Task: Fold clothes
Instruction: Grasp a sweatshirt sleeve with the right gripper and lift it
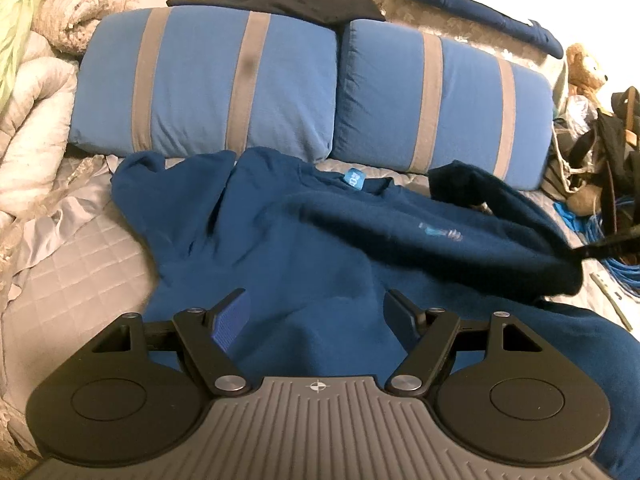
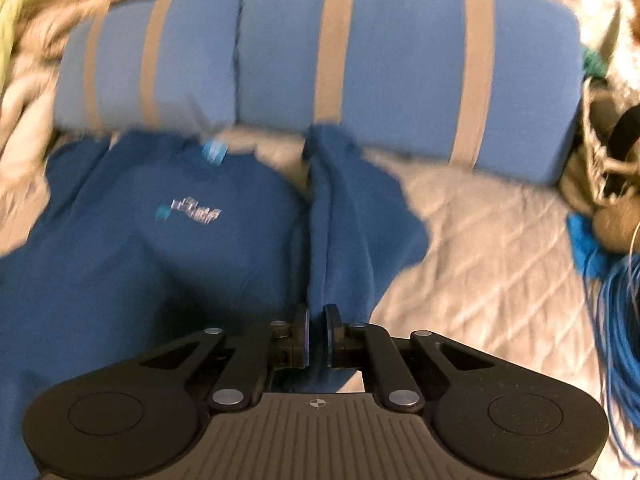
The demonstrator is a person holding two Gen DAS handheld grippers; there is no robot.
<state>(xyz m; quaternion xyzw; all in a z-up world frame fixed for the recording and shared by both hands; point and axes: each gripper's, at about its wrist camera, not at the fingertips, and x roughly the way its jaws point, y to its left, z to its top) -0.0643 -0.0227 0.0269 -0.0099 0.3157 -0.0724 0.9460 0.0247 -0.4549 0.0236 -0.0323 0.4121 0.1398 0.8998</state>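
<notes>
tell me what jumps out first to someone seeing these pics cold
A dark blue sweatshirt sprawls across the quilted grey bedcover, below two blue pillows with grey stripes. The right gripper is shut on the sweatshirt's sleeve, while the left gripper hangs open over the body.

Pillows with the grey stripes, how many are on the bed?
2. The left blue cotton pillow with grey stripes and the right blue striped pillow lie side by side, touching, behind the dark blue sweatshirt. More could be hidden under the bedding.
</notes>
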